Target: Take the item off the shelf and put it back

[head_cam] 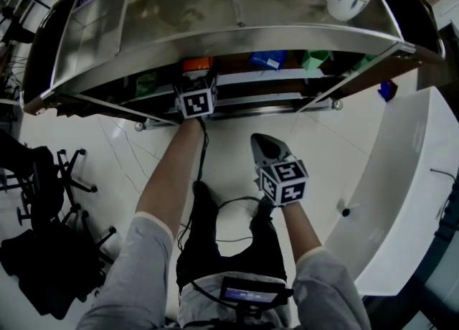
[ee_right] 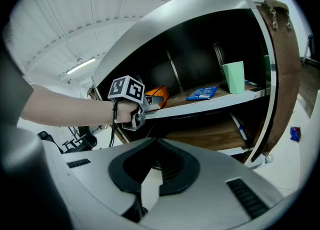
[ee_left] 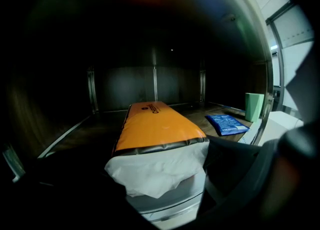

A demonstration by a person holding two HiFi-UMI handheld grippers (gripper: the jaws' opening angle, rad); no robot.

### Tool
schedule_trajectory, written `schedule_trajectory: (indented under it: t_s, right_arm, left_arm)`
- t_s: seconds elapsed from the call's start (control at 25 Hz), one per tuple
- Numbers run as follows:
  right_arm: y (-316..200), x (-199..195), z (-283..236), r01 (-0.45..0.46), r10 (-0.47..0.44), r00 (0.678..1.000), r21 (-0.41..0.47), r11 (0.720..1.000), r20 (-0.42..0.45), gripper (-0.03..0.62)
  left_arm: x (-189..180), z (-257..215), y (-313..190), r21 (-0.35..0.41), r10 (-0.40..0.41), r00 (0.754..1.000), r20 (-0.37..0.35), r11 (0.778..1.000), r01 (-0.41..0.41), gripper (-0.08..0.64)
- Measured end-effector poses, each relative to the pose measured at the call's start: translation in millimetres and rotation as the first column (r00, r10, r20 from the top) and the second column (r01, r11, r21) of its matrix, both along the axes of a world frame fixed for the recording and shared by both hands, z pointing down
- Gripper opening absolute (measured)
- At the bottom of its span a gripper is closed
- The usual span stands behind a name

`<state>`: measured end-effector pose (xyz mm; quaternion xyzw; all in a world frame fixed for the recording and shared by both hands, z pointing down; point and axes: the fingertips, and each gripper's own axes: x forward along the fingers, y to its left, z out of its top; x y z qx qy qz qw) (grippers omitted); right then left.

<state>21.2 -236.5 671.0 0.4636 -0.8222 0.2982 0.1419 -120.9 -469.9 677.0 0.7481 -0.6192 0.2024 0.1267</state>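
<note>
Long orange foil pack with a white crimped end (ee_left: 155, 124), lying flat on the dark shelf board (ee_left: 95, 131) and clasped at its near end by the left gripper (ee_left: 157, 174). Lifting out and returning are judged still to be done. A flat blue packet (ee_left: 227, 124) and a pale green box (ee_left: 254, 106) are seen to that gripper's right, clear of the way out. The right gripper (head_cam: 264, 145) is held closed and empty.

The orange pack (ee_left: 155, 126) looks glossy plastic, the shelf (ee_left: 197, 116) wooden.
</note>
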Motion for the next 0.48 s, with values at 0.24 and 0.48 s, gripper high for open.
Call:
schedule_trajectory:
  t_s: [0.24, 0.48]
  right_arm:
    - [2, -3, -5, 0.007, -0.007, 1.0, 0.003, 1.0, -0.004, 0.009]
    - [-2, -4, -18, 0.005, -0.005, 1.0, 0.018, 1.0, -0.003, 0.009]
  left_arm:
    - [-6, -2, 6, -0.016, -0.014, 1.0, -0.011, 1.0, 0.013, 0.437]
    - [-4, -15, 22, -0.015, 0.01, 1.0, -0.018, 1.0, -0.01, 0.436]
